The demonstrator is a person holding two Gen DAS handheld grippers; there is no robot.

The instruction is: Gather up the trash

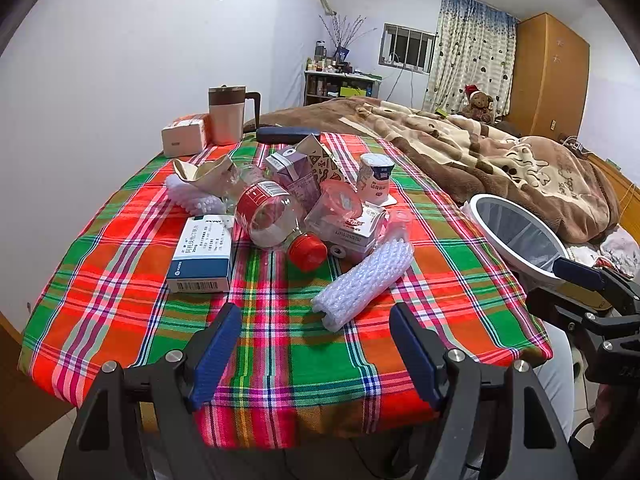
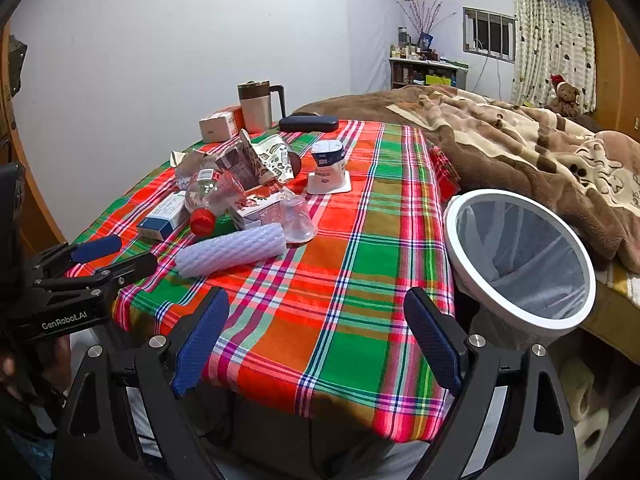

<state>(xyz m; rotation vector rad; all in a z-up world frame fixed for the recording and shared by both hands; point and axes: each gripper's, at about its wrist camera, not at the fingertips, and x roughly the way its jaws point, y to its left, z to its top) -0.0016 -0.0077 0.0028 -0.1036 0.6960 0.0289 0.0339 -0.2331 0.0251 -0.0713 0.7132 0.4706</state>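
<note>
Trash is piled on the plaid tablecloth: a clear bottle with a red cap, a blue-and-white medicine box, a roll of bubble wrap, a red milk carton, a purple carton and a yogurt cup. The bubble wrap, a clear plastic cup and the yogurt cup show in the right wrist view. My left gripper is open and empty, just short of the bubble wrap. My right gripper is open and empty over the table's near edge. A white-rimmed trash bin stands at the table's right side.
A mug with a lid, a tissue pack and a dark case sit at the table's far end. A bed with a brown blanket lies to the right. A wall is to the left.
</note>
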